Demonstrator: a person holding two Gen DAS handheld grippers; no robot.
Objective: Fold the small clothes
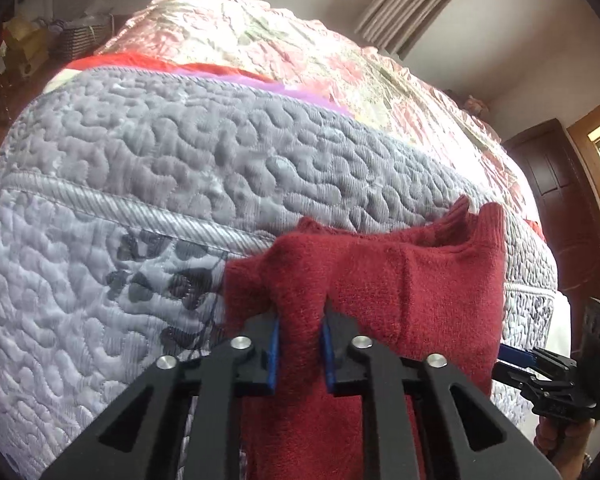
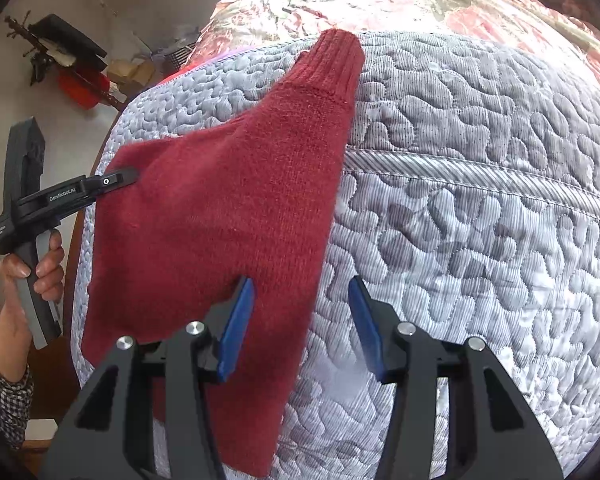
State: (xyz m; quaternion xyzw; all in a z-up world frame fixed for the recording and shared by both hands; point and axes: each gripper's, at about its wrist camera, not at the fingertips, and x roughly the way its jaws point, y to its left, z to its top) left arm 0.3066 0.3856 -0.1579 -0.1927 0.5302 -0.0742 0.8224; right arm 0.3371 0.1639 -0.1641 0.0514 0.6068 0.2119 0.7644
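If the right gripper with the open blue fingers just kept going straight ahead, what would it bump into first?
Probably the grey quilt. The right gripper is open, and between its fingers lies the edge of the red knitted garment, then quilt. Depth is hard to judge, so it might brush the garment first.

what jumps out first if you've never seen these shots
The dark red knit garment draws the eye first, spread over the grey quilted bedspread with its ribbed cuff pointing away. The left gripper pinches a bunch of that knit, while the right gripper stands open over the garment's near edge. Behind lies a shiny pink floral cover.
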